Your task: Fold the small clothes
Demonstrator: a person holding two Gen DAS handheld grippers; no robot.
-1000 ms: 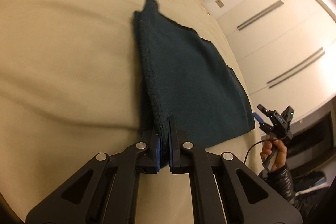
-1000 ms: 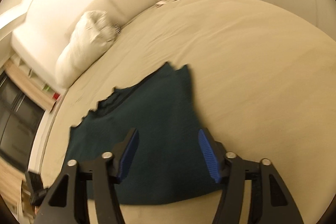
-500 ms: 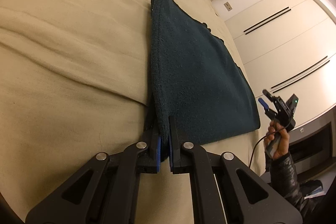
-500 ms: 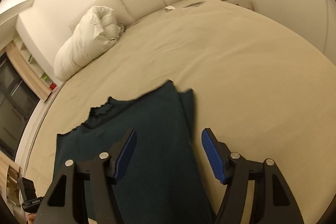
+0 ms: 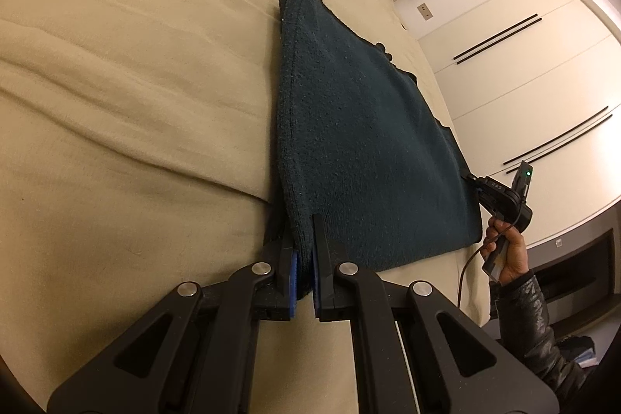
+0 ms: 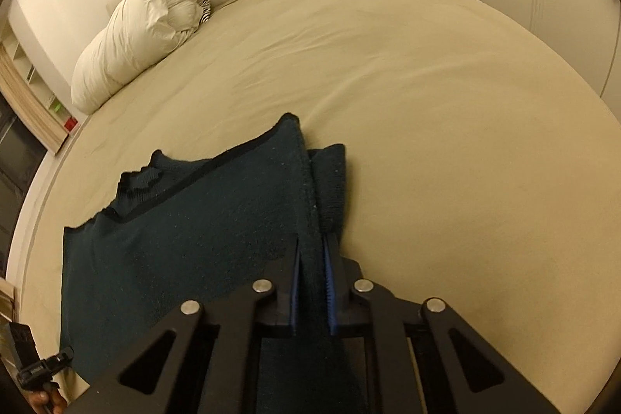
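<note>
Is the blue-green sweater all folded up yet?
Not yet. The teal sweater already lies doubled over on the bed. The left gripper and the right gripper each pinch a corner of its edge. Another fold probably comes next.

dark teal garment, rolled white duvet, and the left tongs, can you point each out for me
dark teal garment (image 5: 361, 142): left wrist view, middle of its top layer.
rolled white duvet (image 6: 136, 33): right wrist view, middle of the bundle by the headboard.
left tongs (image 5: 303, 251): left wrist view, between the fingertips, shut on the garment's edge.
</note>
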